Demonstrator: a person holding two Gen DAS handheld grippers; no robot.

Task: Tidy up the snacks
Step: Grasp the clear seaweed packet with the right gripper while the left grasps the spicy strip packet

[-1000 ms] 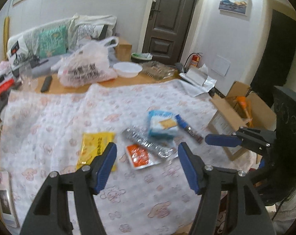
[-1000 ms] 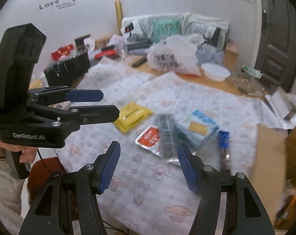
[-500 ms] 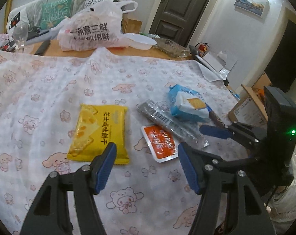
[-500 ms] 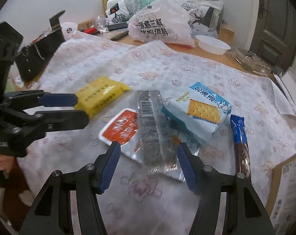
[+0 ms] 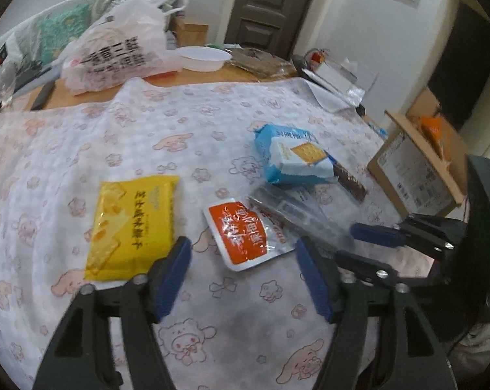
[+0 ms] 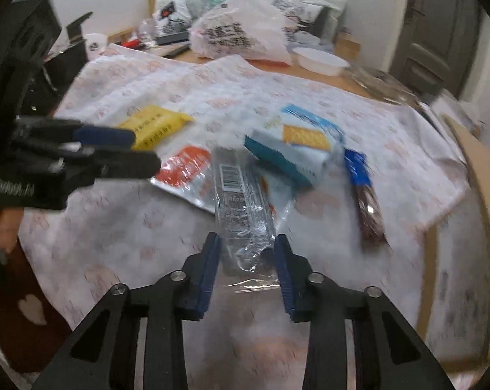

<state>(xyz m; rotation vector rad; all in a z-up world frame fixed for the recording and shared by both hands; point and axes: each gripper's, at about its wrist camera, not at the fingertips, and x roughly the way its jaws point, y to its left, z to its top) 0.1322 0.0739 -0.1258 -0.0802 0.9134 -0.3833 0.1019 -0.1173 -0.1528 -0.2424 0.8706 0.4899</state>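
Observation:
On the cartoon-print cloth (image 5: 212, 123) lie a yellow packet (image 5: 131, 227), an orange sachet (image 5: 241, 230), a blue cracker pack (image 5: 290, 156), a brown bar with a blue end (image 6: 365, 195) and a long clear-wrapped packet (image 6: 241, 201). My right gripper (image 6: 246, 247) is closing on the near end of the clear packet, and its pads meet the wrapper's sides. It also shows from the side as the right gripper (image 5: 345, 242). My left gripper (image 5: 243, 260) hangs low over the near edge of the orange sachet. Its jaws are opening with nothing between them.
A printed plastic bag (image 5: 115, 55), a white bowl (image 5: 202, 58) and clutter stand at the table's far side. An open cardboard box (image 5: 417, 169) sits past the right edge. A hand (image 6: 1, 227) holds the left gripper (image 6: 147, 149).
Both grippers have sunk closer to the snacks. The right jaws have narrowed around the clear packet's end. The left jaws stand wider than before.

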